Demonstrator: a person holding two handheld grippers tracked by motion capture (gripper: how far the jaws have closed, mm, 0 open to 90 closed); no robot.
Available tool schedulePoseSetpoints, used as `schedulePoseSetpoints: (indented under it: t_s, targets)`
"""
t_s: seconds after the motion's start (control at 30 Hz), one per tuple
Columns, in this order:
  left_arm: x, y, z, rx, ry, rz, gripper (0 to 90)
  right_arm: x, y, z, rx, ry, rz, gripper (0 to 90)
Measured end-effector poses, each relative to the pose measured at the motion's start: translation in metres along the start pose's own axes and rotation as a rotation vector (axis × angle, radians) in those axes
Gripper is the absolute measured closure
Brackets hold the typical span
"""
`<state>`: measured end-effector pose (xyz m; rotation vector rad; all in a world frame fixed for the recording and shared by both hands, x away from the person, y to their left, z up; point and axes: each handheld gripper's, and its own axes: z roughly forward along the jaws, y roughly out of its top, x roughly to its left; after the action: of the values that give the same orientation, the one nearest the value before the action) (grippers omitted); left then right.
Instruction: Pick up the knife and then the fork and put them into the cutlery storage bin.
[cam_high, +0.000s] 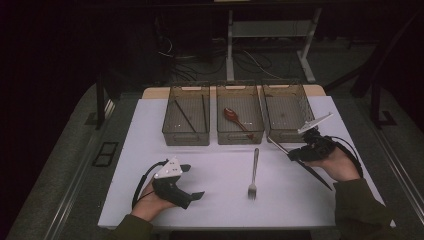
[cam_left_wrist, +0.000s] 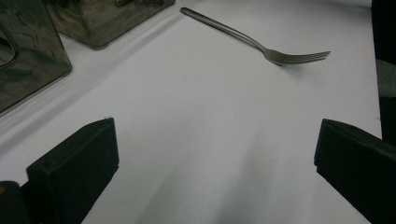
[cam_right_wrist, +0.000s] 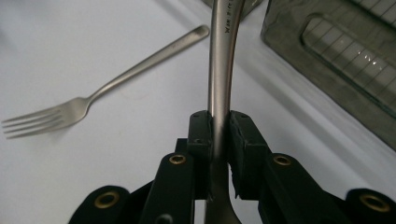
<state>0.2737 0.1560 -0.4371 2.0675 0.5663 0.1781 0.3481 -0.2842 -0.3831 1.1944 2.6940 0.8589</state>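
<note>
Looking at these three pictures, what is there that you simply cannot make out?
- Working end of the metal utensil in the right gripper: right gripper view, hidden below the jaws; high view, too dark.
- Right bin contents: high view, too dim.
- Left gripper body: left gripper view, cut off by the bottom edge.

White table carries three clear bins side by side along the back, and one fork lying in front of them.
</note>
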Motion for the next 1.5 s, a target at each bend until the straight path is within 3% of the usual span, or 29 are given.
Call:
schedulePoseSetpoints:
  t_s: [0.37,0.63,1.1,1.5]
  targets:
    - [0.001,0.000,0.000,0.002,0.003,-0.004,0.0,-0.005,0.002,-0.016,-0.130,-0.015,0.055,79.7]
    - [0.001,0.000,0.000,-0.001,0.011,-0.012,0.0,-0.015,0.014,-0.029,-0.200,-0.060,0.094,79.7]
    - [0.001,0.000,0.000,-0.003,0.008,-0.012,0.0,-0.047,0.063,-0.036,-0.270,-0.135,0.152,79.6]
    - [0.000,0.000,-0.001,-0.013,0.005,-0.016,0.0,-0.078,0.102,-0.017,-0.297,-0.205,0.178,79.7]
